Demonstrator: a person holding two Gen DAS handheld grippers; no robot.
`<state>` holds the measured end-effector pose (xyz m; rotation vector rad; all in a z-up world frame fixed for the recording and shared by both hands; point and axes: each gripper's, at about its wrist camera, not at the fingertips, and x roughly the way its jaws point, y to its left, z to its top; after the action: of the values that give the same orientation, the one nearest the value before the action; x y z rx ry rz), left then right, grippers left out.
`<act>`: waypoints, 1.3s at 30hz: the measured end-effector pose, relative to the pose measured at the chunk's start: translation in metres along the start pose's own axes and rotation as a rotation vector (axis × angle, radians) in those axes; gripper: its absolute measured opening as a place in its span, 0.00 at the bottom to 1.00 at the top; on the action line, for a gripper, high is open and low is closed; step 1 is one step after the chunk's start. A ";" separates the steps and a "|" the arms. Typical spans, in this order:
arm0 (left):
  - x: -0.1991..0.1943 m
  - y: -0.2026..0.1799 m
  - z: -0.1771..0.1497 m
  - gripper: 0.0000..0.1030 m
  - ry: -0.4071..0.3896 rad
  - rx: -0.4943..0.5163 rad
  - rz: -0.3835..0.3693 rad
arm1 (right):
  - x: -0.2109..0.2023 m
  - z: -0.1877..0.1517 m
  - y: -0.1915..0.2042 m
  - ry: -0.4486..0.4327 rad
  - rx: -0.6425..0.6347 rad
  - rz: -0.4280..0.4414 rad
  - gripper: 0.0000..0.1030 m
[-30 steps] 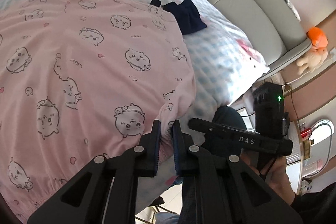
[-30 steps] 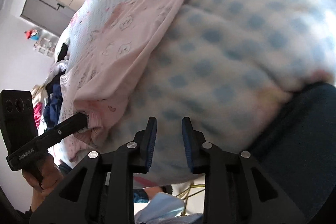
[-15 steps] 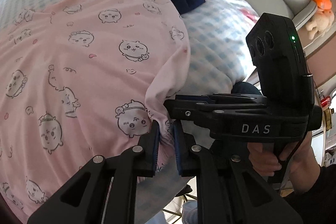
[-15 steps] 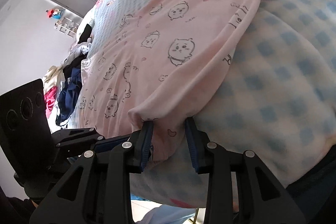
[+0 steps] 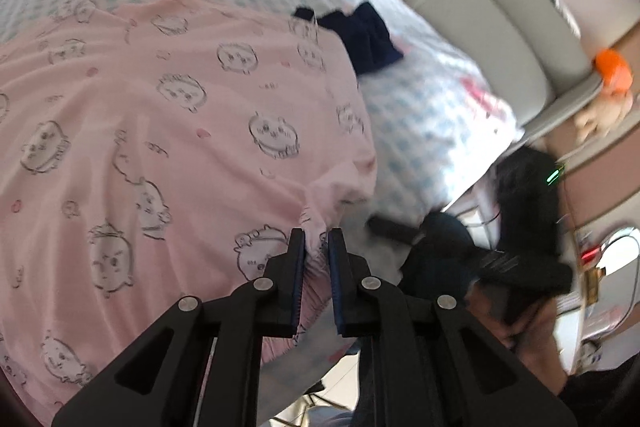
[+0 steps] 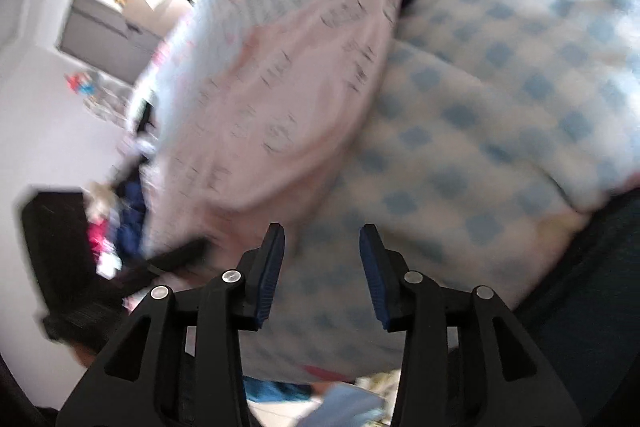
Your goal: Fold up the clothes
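On checked bedding (image 5: pixel 420 115), left tongs (image 5: pixel 316 247) pinch the pink garment's (image 5: pixel 180 147) hem

left wrist: close, angled down | right wrist: same | shared: pink garment (image 5: pixel 168 131)

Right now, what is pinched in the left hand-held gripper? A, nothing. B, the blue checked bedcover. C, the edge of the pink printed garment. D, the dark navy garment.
C: the left hand-held gripper has the bunched edge of the pink printed garment between its nearly shut jaws; the dark navy garment lies farther up the bed.
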<state>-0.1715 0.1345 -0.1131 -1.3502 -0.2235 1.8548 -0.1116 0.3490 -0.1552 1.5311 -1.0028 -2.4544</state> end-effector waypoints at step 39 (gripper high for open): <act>-0.124 0.137 -0.079 0.11 -0.267 -0.342 0.156 | 0.095 -0.029 0.134 0.233 -0.350 -0.019 0.49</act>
<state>-0.1606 -0.0651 -0.1339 -1.3699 -0.6122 2.2018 -0.1700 0.1931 -0.1620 1.6534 -0.4905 -2.2412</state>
